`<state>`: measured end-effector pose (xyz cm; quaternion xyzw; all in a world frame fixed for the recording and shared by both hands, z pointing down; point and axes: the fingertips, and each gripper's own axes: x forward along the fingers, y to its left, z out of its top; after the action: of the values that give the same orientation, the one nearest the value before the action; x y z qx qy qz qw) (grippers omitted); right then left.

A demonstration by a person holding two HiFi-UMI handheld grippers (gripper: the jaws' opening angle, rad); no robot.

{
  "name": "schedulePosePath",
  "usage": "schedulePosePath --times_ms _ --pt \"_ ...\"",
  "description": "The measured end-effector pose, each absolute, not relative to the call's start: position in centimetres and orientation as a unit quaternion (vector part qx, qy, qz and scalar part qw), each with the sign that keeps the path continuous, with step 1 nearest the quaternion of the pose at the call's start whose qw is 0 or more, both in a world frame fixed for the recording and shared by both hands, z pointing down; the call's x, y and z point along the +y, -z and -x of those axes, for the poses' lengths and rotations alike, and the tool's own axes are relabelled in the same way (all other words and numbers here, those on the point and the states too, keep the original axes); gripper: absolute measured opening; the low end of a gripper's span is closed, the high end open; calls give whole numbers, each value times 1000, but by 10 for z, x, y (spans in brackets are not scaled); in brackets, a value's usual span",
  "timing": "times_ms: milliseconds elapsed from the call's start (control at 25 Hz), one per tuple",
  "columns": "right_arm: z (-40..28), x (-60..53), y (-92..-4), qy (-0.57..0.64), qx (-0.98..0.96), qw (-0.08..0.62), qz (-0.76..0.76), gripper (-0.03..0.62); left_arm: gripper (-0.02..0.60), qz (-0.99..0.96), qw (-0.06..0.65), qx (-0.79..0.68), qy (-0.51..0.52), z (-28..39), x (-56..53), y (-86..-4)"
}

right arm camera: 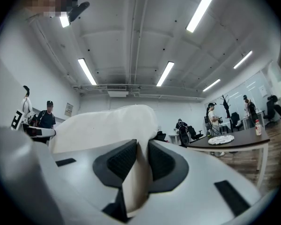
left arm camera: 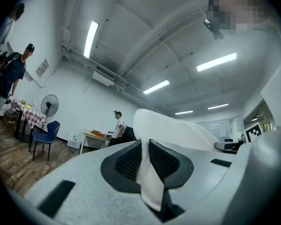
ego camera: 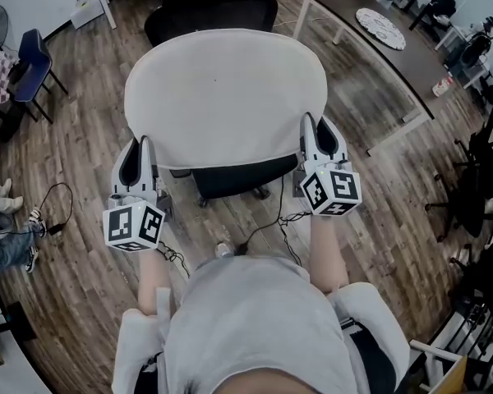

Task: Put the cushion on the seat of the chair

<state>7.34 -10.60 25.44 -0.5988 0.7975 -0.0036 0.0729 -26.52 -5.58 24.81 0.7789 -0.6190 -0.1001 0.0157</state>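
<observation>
Largely hidden chair beneath cushion, left tongs, right tongs gripping its edges.

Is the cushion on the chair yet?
Not yet. Done: the cushion is picked up, pinched at its edges by the left gripper and the right gripper. In hand: it hangs over the black chair. Left: lower it onto the seat and let go.
</observation>
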Motion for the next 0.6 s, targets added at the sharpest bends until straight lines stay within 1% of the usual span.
schedulePosePath --times_ms 280,600 --pt "-50 -118 -260 7 794 63 604 63 54 -782 28 -614 100 289 -76 -257" --pt "-56 -144 -269 12 792 51 608 63 55 -784 43 -612 95 284 -106 -270"
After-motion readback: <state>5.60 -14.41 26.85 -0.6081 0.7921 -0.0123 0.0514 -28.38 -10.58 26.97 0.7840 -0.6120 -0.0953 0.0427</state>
